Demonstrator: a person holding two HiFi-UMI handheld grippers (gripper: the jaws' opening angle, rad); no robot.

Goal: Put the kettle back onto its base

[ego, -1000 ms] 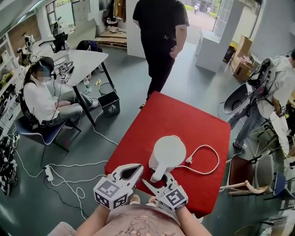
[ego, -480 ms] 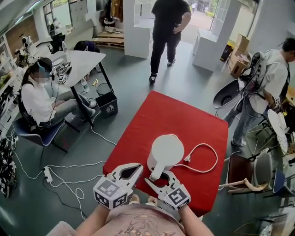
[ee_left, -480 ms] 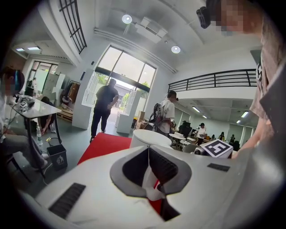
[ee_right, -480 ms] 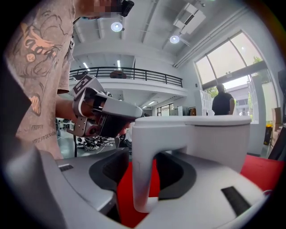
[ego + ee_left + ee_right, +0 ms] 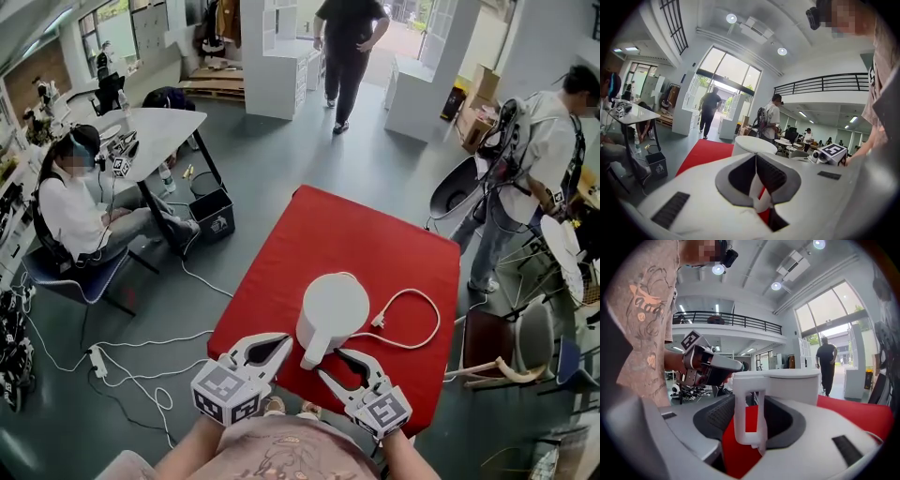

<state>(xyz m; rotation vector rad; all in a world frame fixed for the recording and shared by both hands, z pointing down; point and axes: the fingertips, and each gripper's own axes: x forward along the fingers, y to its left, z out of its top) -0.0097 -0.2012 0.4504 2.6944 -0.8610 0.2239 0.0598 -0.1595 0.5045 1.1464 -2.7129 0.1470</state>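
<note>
The right gripper's point(image 5: 330, 366) jaws are spread, with the kettle's handle point(image 5: 741, 408) standing in the gap between them and daylight on both sides, so nothing is gripped. The left gripper's point(image 5: 281, 342) jaws are pressed together on nothing, and it hangs idle at the near edge.

The red bench point(image 5: 356, 244) carries only the kettle's things. The white kettle point(image 5: 333, 307) stands upright towards the near side, its handle turned to the person. Its base cannot be made out from above (the body covers whatever lies beneath). The white cord point(image 5: 437, 323) loops out on the right and runs back in under the kettle, so the kettle probably stands over its base already. The plug point(image 5: 379, 323) lies loose just beside the kettle.

If the seating needs correcting, the jaws should close squarely on the handle's upright bar, about mid-height. The kettle should then be lifted level and lowered straight down, with the cord kept out from under it. If the kettle is seated, the spread jaws should back straight out, since a sideways pull could hook the handle and tip the kettle.
</note>
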